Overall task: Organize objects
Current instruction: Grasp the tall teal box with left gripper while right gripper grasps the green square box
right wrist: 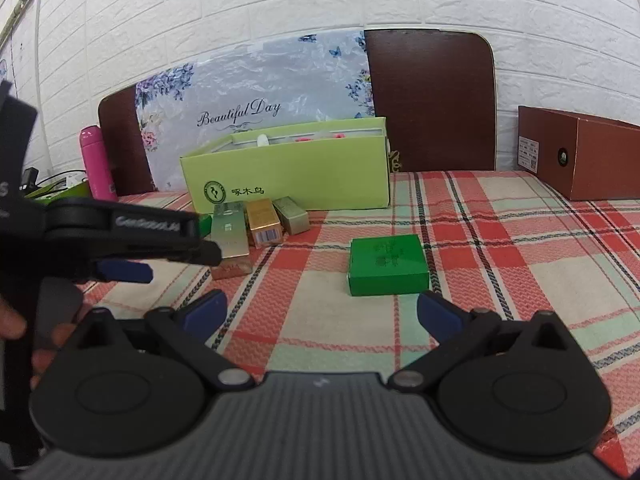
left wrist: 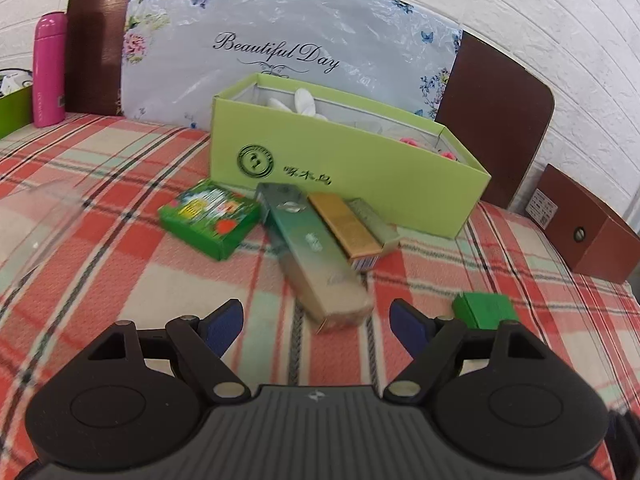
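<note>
- The left gripper, black with blue pads, has its jaws spread wide and empty above the red, cream and mint plaid cloth; the near end of a long teal-to-beige carton lies just ahead of the gap between the pads.
- That long carton runs lengthwise from the front wall of the open lime-green cardboard box down toward the gripper, its far end toward the box; its print is too blurred to read.
- Beside it on the right lie a shorter gold carton, a barcode on its near end, and a dull olive carton; both point the same way, close side by side.
- To the left, a flat green printed packet lies at an angle to them; its writing is illegible.
- The lime box's front shows a round dark emblem and Chinese characters; white and pink items sit inside.
- The right gripper is likewise open and holds nothing; a plain green square box lies flat on the cloth just ahead of it, apart from the cartons, its embossed top unreadable.
- In the right wrist view, the left gripper's arm bears partly legible white lettering.
- A floral sheet behind reads "Beautiful Day".
- A pink flask stands far left; a brown cardboard box with a small label sits right.
</note>
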`<state>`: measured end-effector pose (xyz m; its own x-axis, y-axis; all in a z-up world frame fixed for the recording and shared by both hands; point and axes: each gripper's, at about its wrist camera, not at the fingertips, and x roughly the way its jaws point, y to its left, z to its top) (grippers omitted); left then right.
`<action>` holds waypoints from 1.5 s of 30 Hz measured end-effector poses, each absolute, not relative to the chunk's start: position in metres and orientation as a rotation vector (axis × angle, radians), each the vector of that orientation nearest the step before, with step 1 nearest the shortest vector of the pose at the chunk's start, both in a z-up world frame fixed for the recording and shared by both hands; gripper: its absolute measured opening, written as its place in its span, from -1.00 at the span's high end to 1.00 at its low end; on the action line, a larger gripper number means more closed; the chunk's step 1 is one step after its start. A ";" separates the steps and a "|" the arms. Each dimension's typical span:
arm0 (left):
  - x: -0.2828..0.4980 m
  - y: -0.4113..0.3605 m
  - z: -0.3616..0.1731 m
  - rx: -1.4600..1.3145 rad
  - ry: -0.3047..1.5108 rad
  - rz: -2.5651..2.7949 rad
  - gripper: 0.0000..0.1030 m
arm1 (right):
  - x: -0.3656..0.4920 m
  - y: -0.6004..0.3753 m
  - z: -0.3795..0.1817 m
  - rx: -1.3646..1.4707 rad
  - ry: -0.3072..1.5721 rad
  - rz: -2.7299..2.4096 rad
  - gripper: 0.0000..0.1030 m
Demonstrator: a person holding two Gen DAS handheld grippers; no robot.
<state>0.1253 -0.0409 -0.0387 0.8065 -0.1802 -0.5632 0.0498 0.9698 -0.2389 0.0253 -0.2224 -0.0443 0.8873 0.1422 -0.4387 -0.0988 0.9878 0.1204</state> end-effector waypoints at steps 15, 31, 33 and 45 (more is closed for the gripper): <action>0.113 -0.018 -0.052 -0.165 0.655 -0.247 0.07 | 0.058 -0.236 -0.052 0.087 0.550 0.075 -1.00; 0.050 -0.004 -0.052 -0.140 0.683 -0.293 0.11 | 0.065 -0.232 -0.054 0.004 0.655 0.164 -0.15; 0.045 -0.004 -0.051 -0.143 0.690 -0.281 0.11 | 0.043 -0.227 -0.056 -0.012 0.664 0.196 -0.16; 0.085 -0.026 -0.049 -0.055 0.721 -0.239 -0.36 | 0.015 -0.221 -0.050 0.000 0.639 0.205 -0.35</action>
